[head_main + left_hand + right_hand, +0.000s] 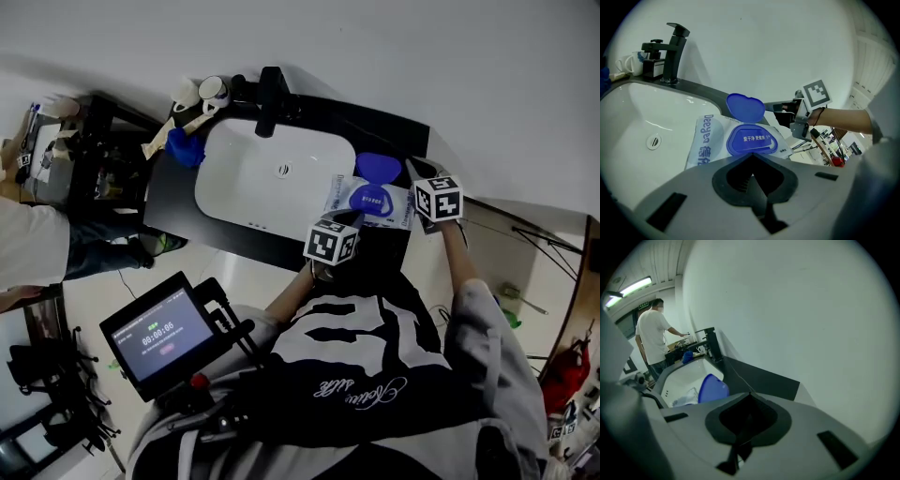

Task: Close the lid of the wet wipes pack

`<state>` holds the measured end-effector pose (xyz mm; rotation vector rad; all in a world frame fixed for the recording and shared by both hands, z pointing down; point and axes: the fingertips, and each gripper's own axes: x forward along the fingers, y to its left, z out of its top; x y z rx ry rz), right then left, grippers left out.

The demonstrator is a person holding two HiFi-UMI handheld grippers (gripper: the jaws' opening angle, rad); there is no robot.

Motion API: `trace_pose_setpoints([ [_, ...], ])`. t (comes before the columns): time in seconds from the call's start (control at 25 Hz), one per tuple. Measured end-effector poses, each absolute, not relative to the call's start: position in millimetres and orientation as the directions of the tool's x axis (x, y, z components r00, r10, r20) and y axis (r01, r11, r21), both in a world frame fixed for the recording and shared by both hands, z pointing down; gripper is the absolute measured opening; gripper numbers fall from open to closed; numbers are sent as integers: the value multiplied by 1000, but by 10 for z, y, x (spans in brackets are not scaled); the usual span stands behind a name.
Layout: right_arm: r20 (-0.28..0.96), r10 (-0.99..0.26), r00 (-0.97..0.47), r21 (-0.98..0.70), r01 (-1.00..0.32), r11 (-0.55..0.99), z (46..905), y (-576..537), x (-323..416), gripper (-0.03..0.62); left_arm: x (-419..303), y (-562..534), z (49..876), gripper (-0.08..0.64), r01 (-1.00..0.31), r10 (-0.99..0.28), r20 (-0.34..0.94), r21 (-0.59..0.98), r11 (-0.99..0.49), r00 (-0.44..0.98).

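Black counter [382, 126], wipes lid [745, 108] raised, right gripper view shows person [651, 335]

The white plastic wet wipes pack [705, 140] reads "Deeyeo"; its blue oval lid frame [752, 139] reads "爱干净 更健康". The small black monitor [159, 336] shows "00:00:06".

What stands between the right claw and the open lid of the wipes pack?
Nothing visible does. The blue lid stands upright and open, just ahead and to the left of the right claw, with only open space between them.

The black shirt [356, 352] has grey sleeves [480, 328] and pale script at six o'clock; the grey left gripper [751, 157] and right gripper [749, 394] bear black-and-white marker cubes [331, 242].
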<state>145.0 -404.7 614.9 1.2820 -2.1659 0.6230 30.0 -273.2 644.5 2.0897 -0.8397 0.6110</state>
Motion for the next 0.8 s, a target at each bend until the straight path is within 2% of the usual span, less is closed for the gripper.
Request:
trace_pose_setpoints([
  [0.2, 691, -531, -491, -191, -832, 521, 6422, -4139, 1366, -2, 305, -2745, 6499, -2, -737, -360, 659, 479, -477, 660],
  [0.44, 593, -485, -642, -320, -741, 590, 6085, -3954, 1158, -2, 286, -2727, 6480, -2, -739, -367, 654, 487, -465, 662],
  [0.6, 589, -442, -676, -286, -686, 669, 5903, -3623, 993, -2, 204, -2686, 6417, -2, -751, -384, 647, 535, -387, 659],
  [0.8, 604, -417, -679, -239, -654, 718, 5961, -3204, 768, -2, -48, -2696, 6400, -2, -787, -421, 666, 502, -358, 616],
])
